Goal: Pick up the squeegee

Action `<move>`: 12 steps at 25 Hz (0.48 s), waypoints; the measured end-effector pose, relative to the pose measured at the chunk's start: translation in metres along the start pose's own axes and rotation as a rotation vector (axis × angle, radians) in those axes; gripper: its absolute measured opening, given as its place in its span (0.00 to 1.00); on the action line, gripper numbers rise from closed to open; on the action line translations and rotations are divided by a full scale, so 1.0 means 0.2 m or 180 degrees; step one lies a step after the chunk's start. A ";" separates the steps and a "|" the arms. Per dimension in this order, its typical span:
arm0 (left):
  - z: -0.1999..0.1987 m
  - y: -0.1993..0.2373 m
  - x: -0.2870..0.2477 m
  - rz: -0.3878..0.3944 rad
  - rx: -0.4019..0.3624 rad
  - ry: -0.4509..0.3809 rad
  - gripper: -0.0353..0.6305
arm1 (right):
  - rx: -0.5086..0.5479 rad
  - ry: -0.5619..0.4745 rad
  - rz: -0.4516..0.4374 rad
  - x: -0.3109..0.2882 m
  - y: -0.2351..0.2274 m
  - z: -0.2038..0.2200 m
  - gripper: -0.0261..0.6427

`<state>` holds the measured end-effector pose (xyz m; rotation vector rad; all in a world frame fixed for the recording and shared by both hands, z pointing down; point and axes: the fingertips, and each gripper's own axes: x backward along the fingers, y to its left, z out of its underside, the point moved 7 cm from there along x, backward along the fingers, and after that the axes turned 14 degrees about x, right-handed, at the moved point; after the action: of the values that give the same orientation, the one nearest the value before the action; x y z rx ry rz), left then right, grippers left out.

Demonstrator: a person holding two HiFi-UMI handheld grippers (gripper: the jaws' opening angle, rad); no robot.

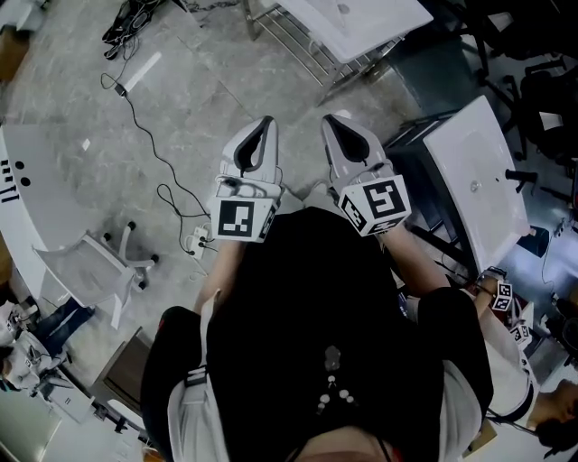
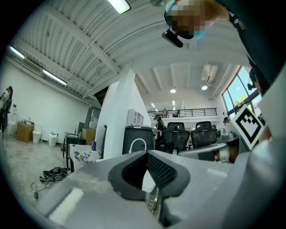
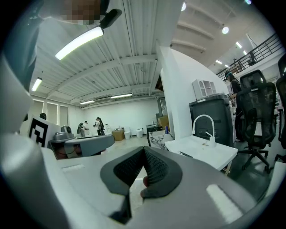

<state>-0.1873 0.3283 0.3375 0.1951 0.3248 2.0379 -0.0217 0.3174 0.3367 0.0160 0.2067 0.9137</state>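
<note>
No squeegee shows clearly in any view. In the head view my left gripper [image 1: 264,124] and right gripper [image 1: 333,122] are held side by side in front of the person's black top, pointing forward over the floor. Seen in the left gripper view, the left gripper [image 2: 147,153] has its jaws closed tip to tip with nothing between them. The right gripper [image 3: 144,149] also has its jaws together and empty. Beyond it stands a white sink table [image 3: 210,154] with a curved faucet [image 3: 202,121]. A thin dark object [image 3: 186,154] lies on the table; I cannot tell what it is.
One white sink table [image 1: 479,176] stands at the right and another [image 1: 361,20] ahead. A white chair [image 1: 95,262] is at the left. A black cable [image 1: 144,135] runs across the grey floor to a power strip [image 1: 198,240]. Office chairs [image 2: 187,134] and a dark bin [image 2: 138,139] stand further off.
</note>
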 end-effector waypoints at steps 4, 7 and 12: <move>0.00 0.05 0.03 0.0016 0.0022 -0.0055 0.06 | -0.0047 -0.0101 0.0061 -0.02 0.04 -0.01 0.04; -0.01 0.09 0.07 0.0001 -0.0006 -0.0072 0.06 | -0.0087 -0.0187 0.0116 -0.03 0.07 -0.01 0.04; -0.04 0.20 0.16 -0.0107 0.0026 -0.0168 0.06 | -0.0117 -0.0200 0.0162 -0.09 0.13 -0.02 0.04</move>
<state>-0.2381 0.3387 0.3416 0.2464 0.3016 1.9949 -0.0528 0.3188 0.3394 0.0160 0.1315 0.9662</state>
